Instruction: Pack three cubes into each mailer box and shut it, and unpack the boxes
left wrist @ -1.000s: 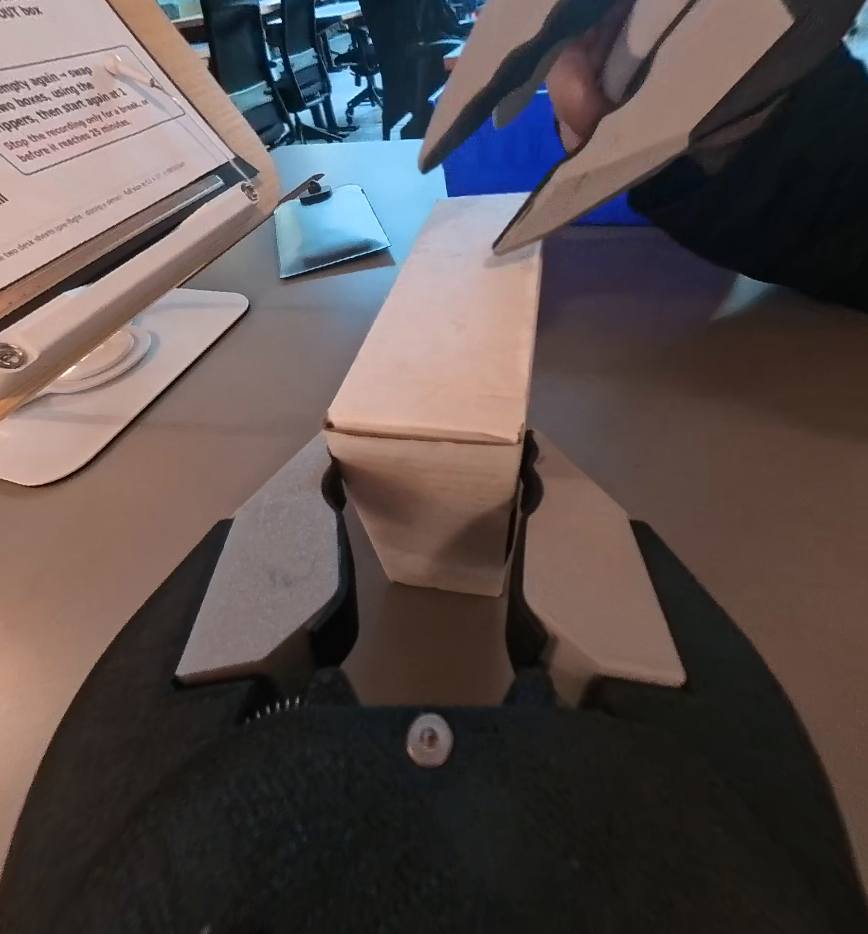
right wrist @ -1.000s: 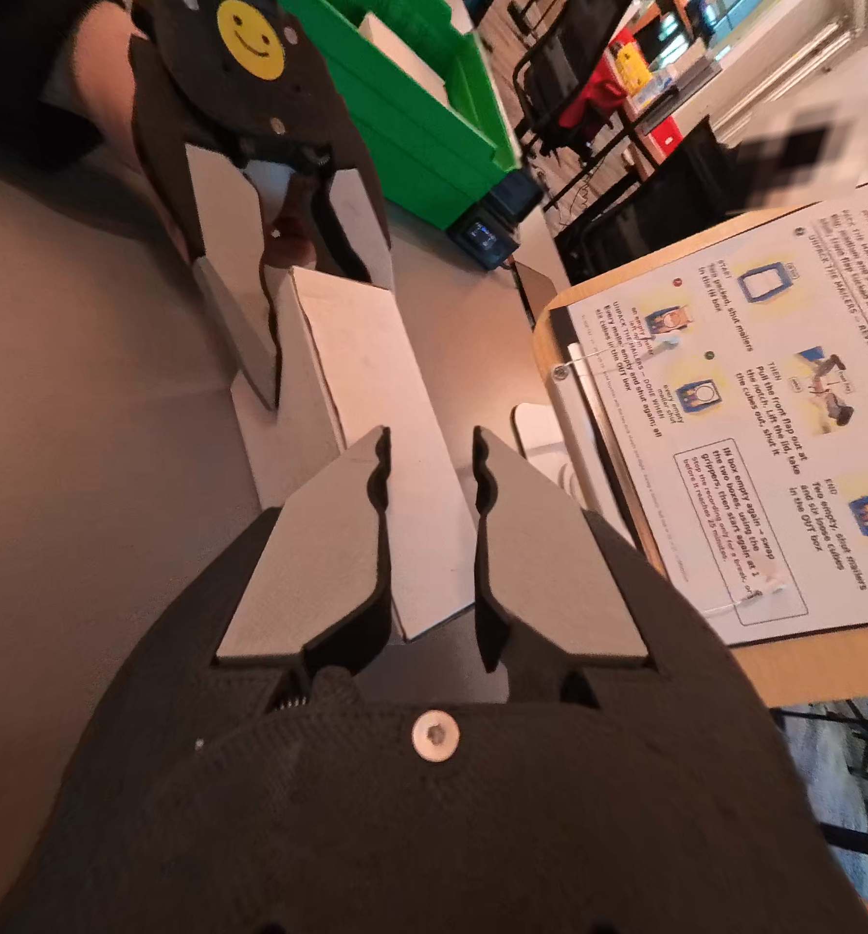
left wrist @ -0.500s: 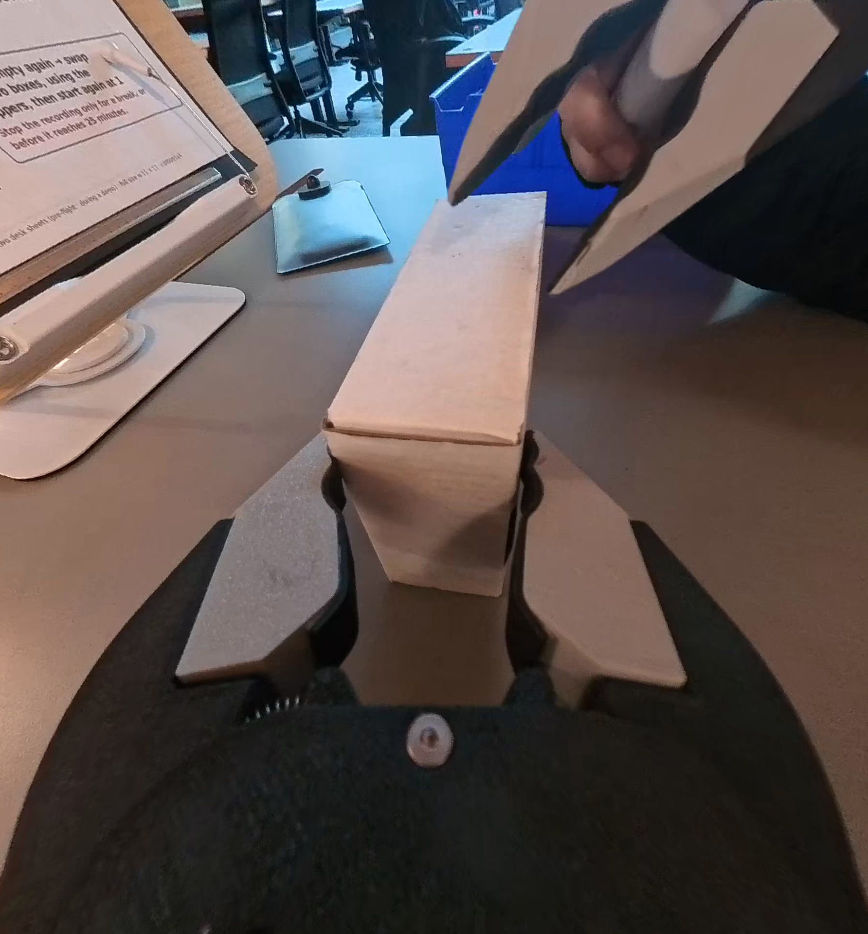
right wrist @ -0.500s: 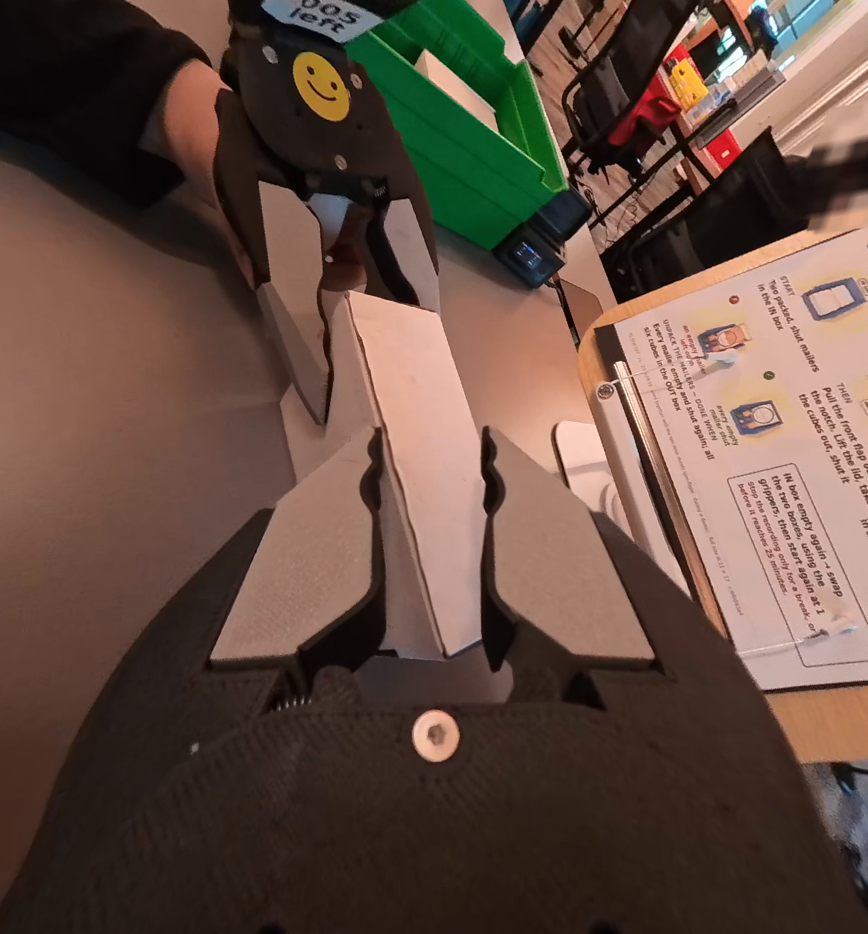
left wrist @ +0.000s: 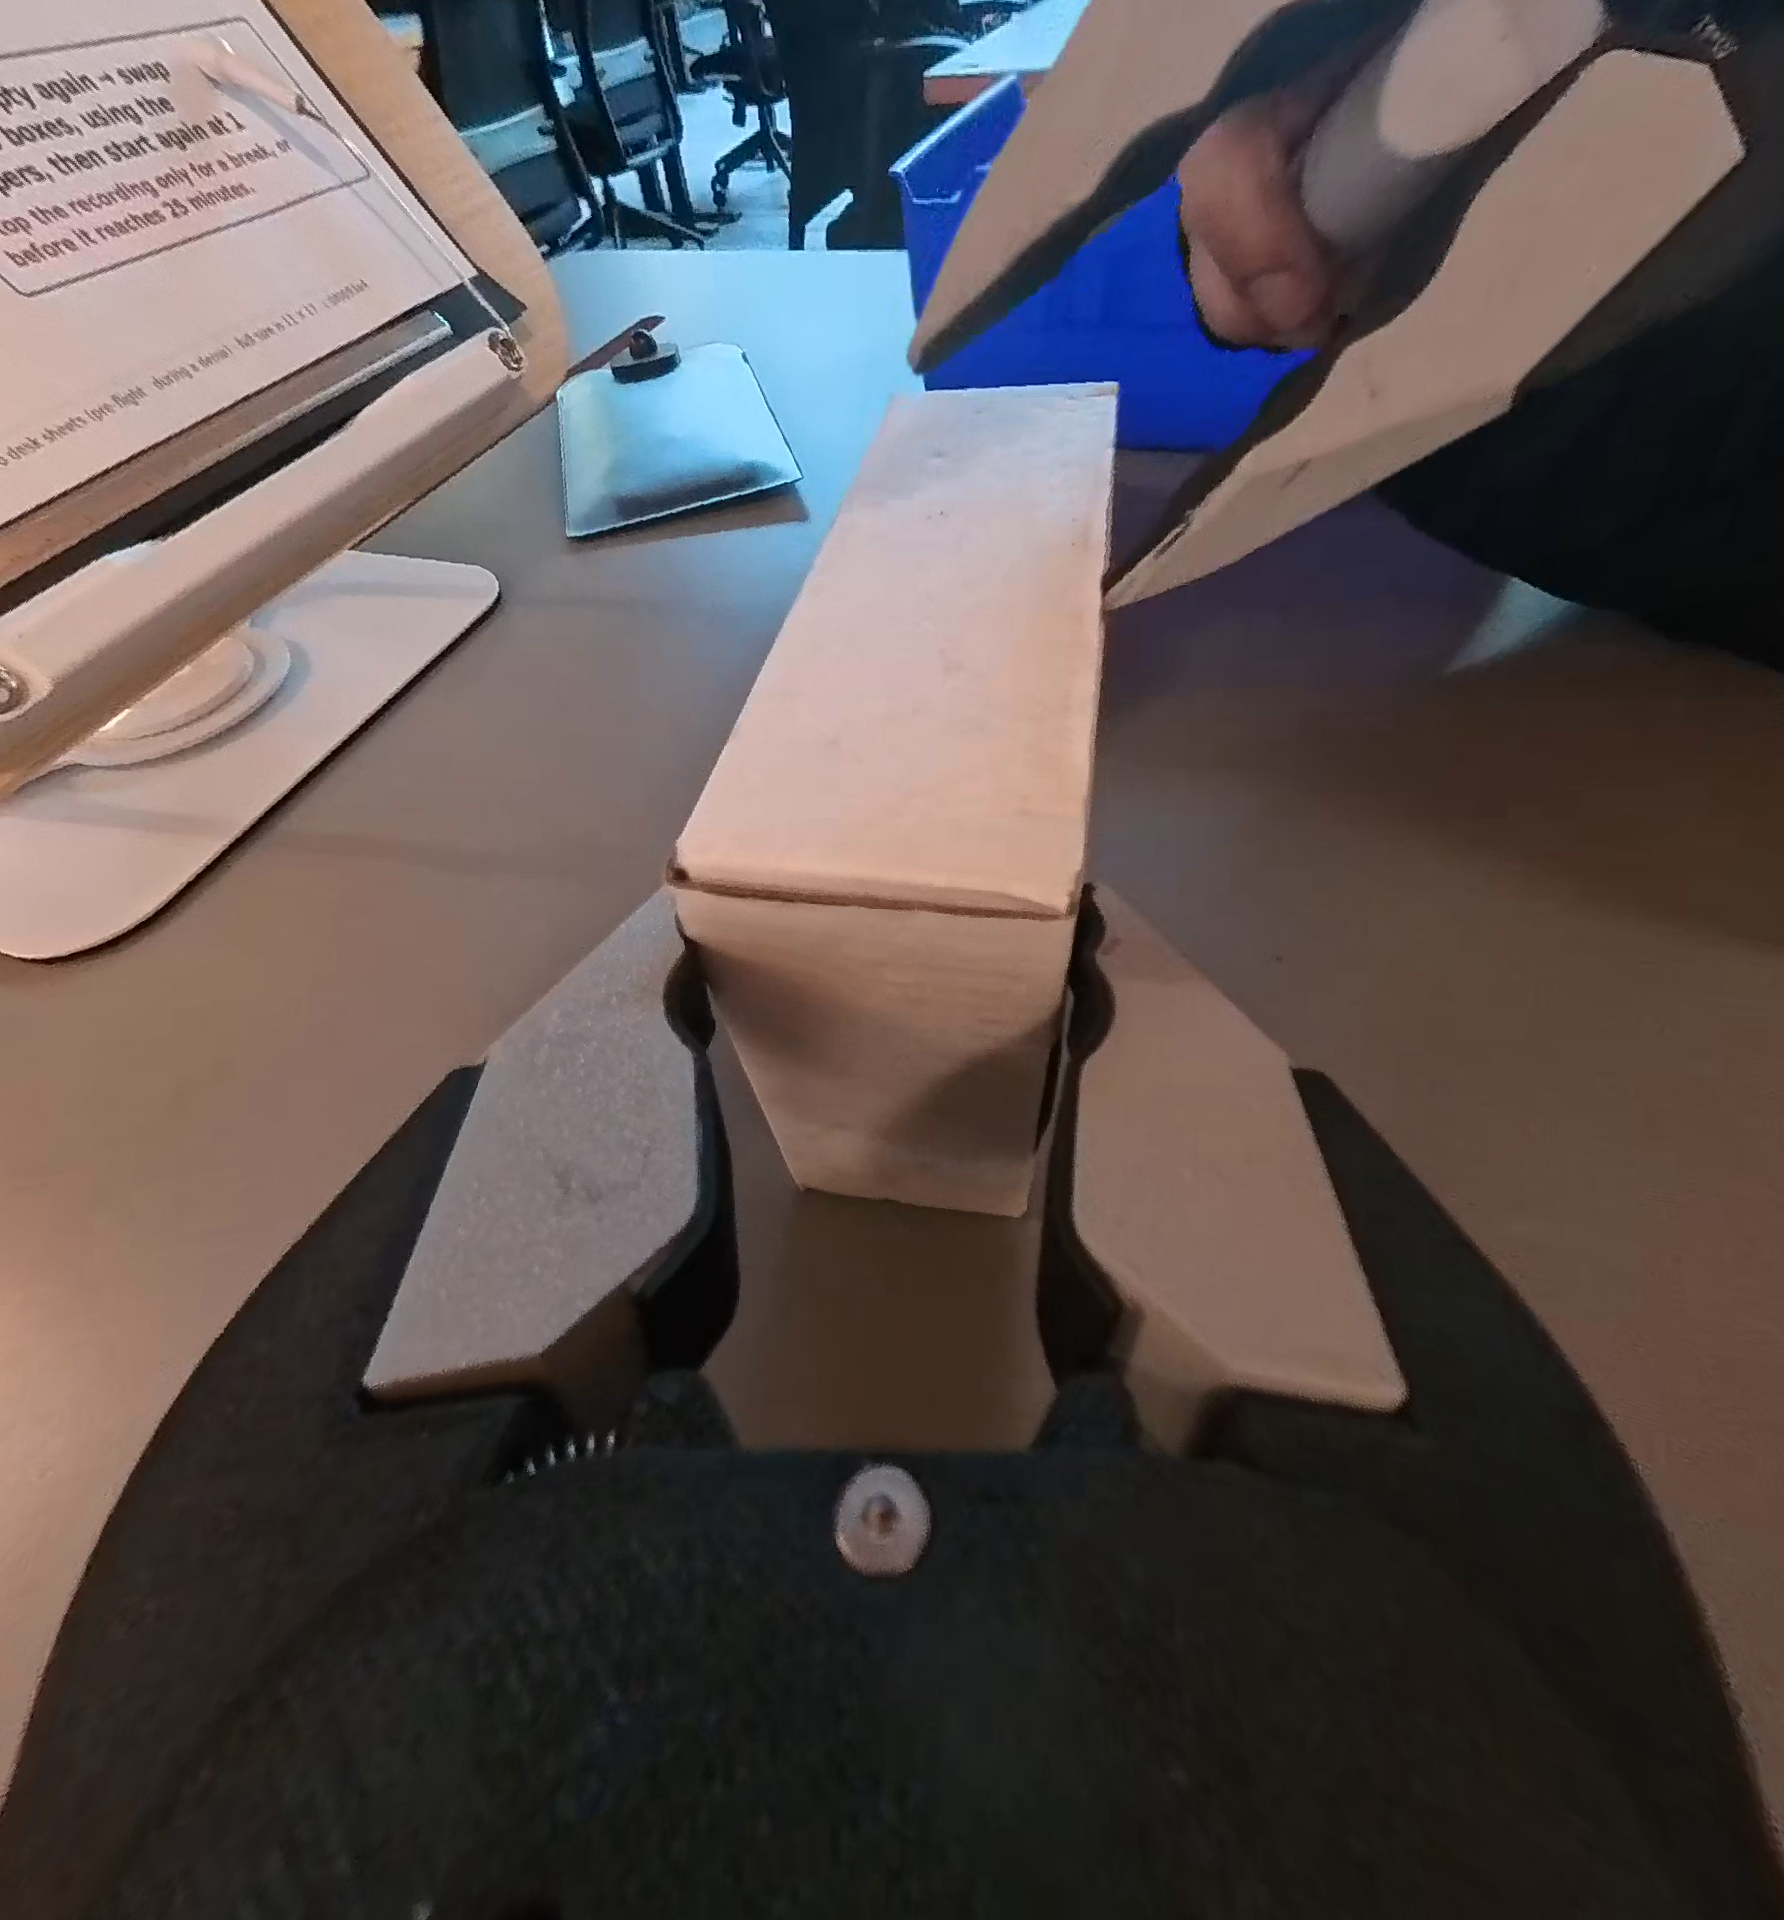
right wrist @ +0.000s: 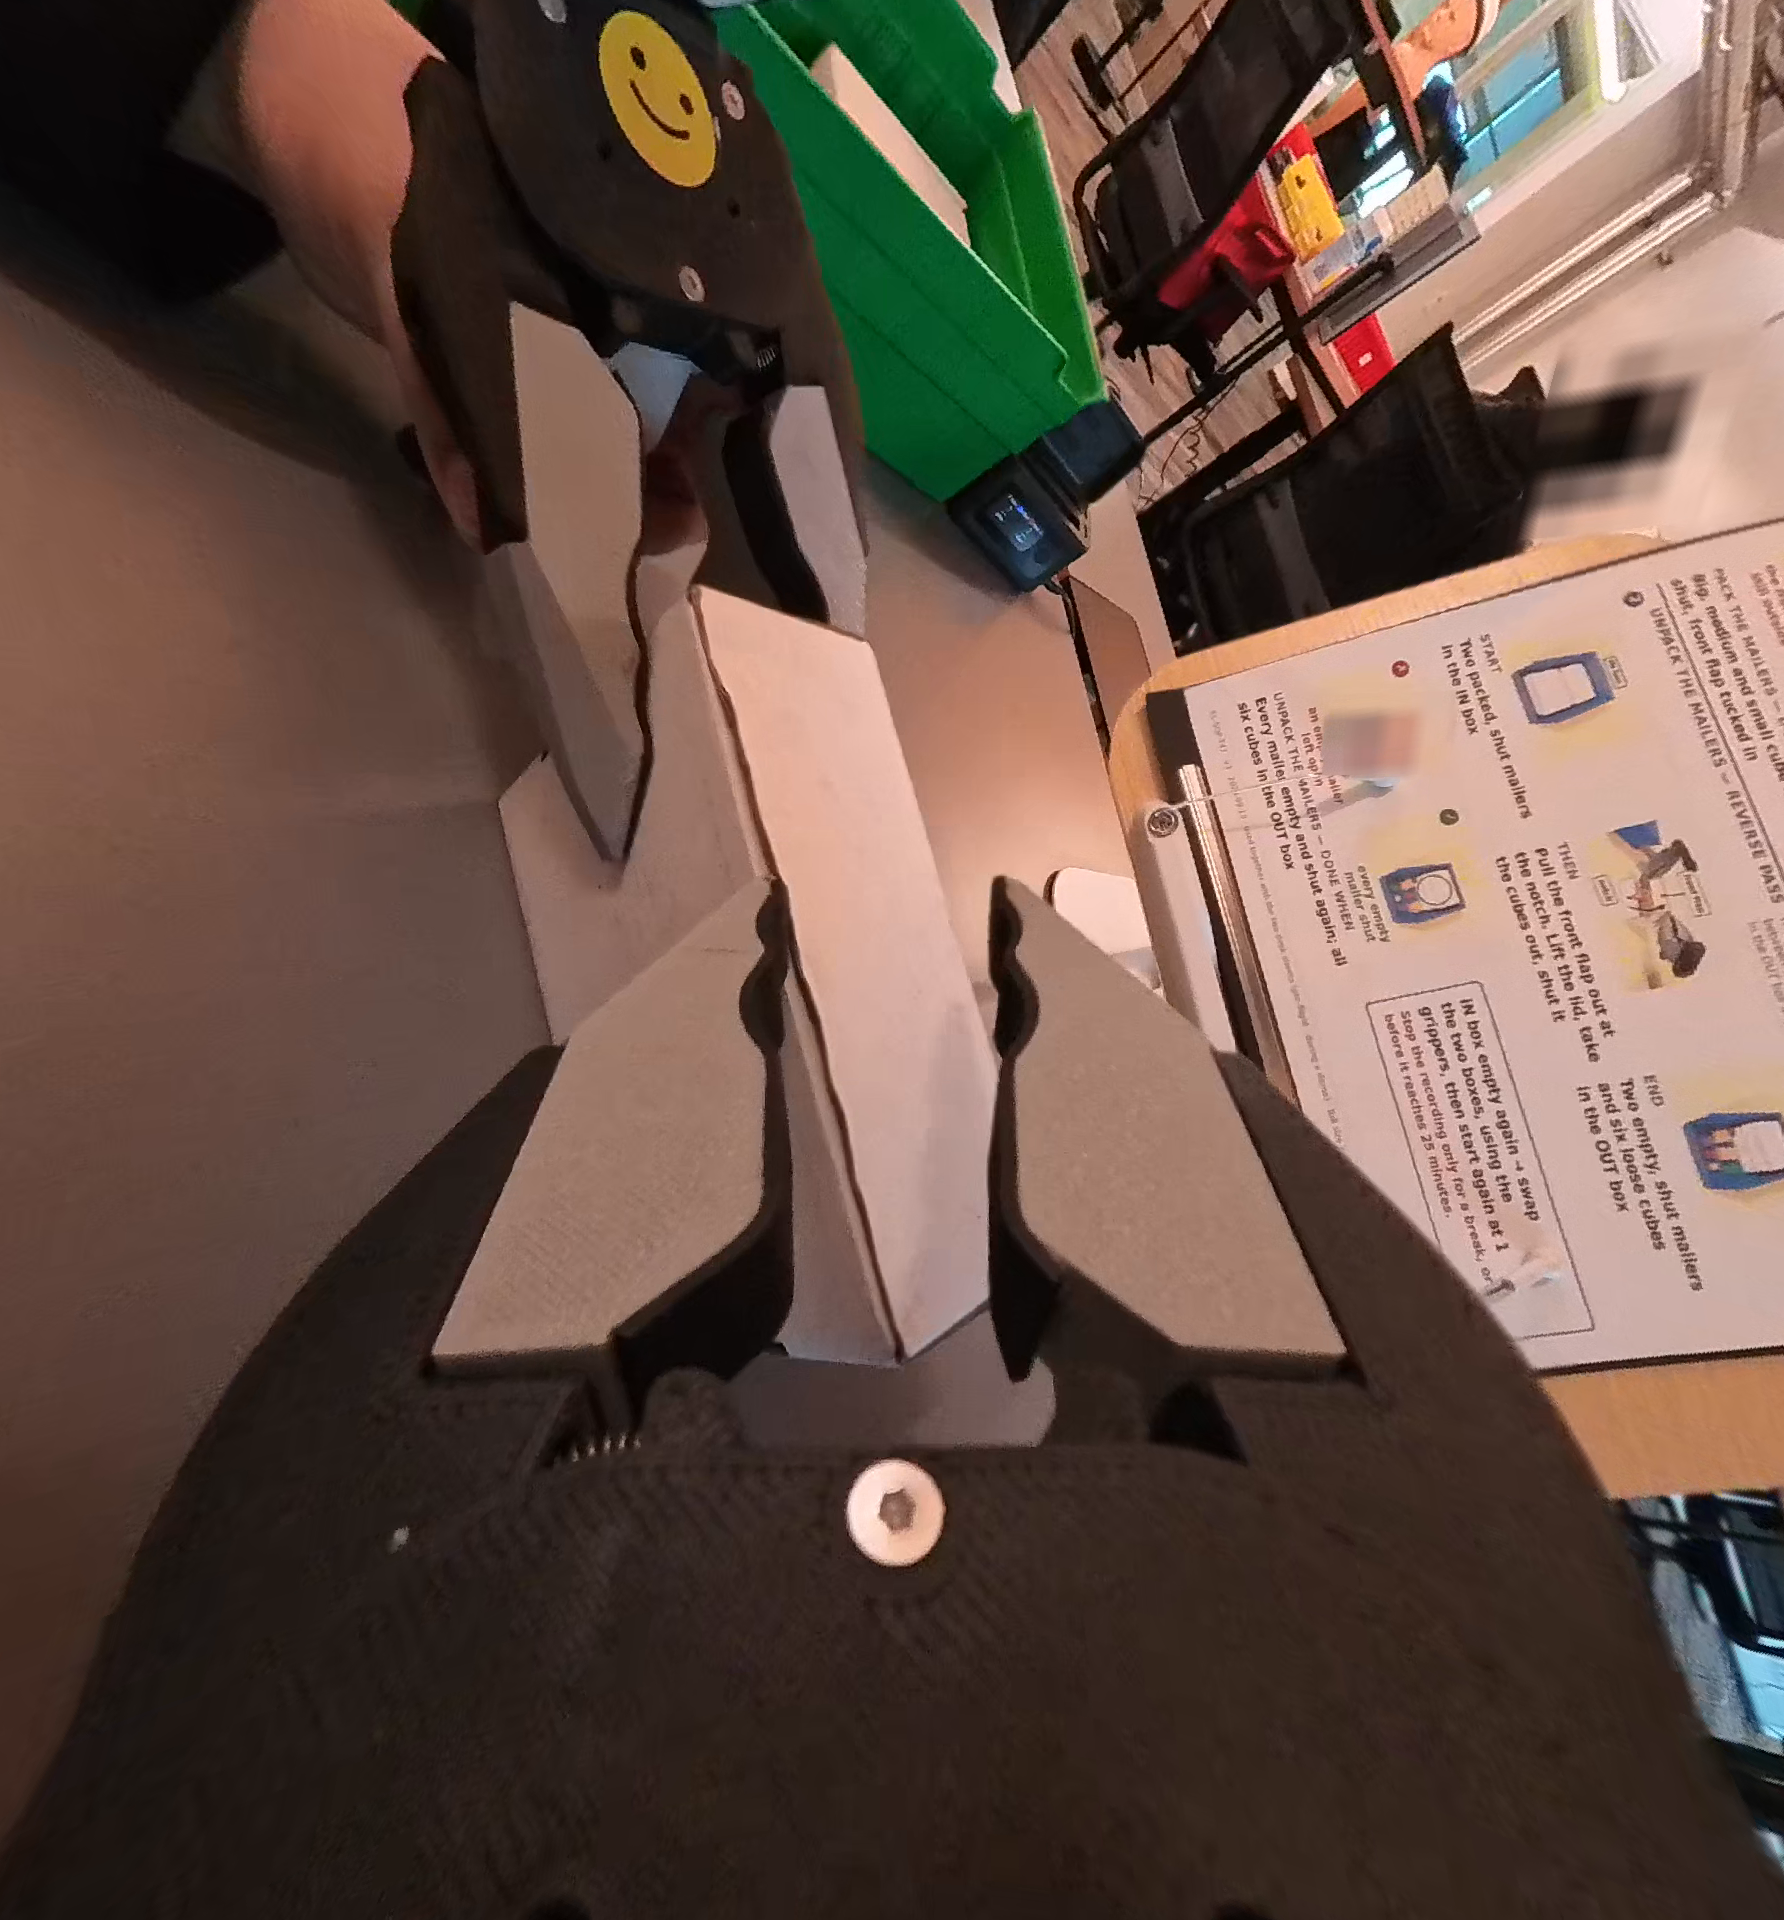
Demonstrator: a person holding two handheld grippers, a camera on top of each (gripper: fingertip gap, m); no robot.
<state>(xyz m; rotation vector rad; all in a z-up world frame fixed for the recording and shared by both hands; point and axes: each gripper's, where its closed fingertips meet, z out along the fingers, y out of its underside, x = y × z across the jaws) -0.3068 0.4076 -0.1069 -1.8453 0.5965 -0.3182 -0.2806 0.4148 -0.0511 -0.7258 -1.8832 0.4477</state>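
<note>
A white mailer box stands on its long edge on the grey table, closed. My left gripper is shut on its near end, one finger on each side. My right gripper comes in from the top right, open, and straddles the box's far end. In the right wrist view the box lies between the fingers of my right gripper. The left finger touches the box and a gap shows at the right finger. The left gripper, with a yellow smiley sticker, holds the other end. No cubes are visible.
An instruction sheet on a wooden stand with a white base stands left of the box; it also shows in the right wrist view. A blue bin and a dark pad lie behind. A green bin and a small black device are beyond. Left tips to right tips: about 7 cm.
My right gripper has moved down and in along the box, so the far end now sits between its fingers. The left gripper has kept its hold and barely moved.
</note>
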